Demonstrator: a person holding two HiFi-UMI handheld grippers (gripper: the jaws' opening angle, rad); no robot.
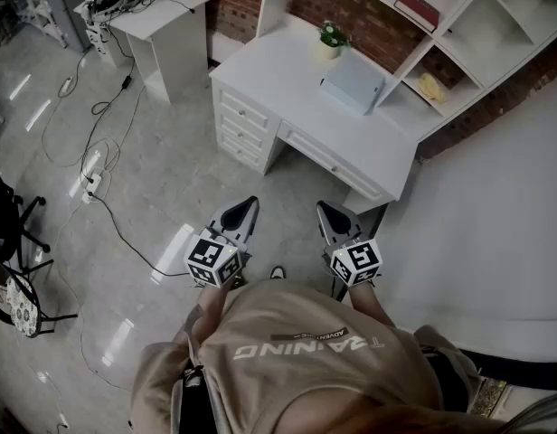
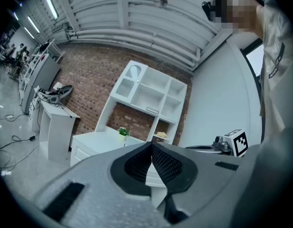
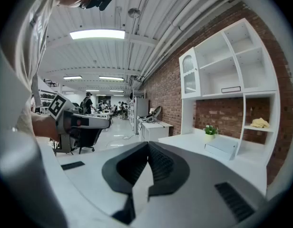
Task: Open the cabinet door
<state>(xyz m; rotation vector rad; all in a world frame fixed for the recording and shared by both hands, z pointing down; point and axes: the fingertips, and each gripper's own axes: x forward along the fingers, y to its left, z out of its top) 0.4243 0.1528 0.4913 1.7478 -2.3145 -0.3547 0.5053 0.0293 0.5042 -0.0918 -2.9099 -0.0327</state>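
Observation:
A white desk [image 1: 287, 75] with a shelf hutch stands against the brick wall ahead of me. The hutch's upper left compartment has an arched glass cabinet door [image 3: 188, 75], which looks closed; the same cabinet door [image 2: 131, 76] shows in the left gripper view. My left gripper [image 1: 245, 208] and right gripper [image 1: 328, 211] hover side by side over the floor, well short of the desk. Both point at it. The left gripper [image 2: 151, 145] is shut with its tips together and nothing between them. The right gripper [image 3: 148, 144] is shut and empty too.
On the desk sit a small potted plant [image 1: 331, 36] and a grey box [image 1: 354, 81]. Drawers [image 1: 242, 125] fill the desk's left front. A small white table [image 1: 161, 25] and floor cables [image 1: 107, 197] lie left, with a chair [image 1: 7, 233]. A white wall [image 1: 495, 224] rises on the right.

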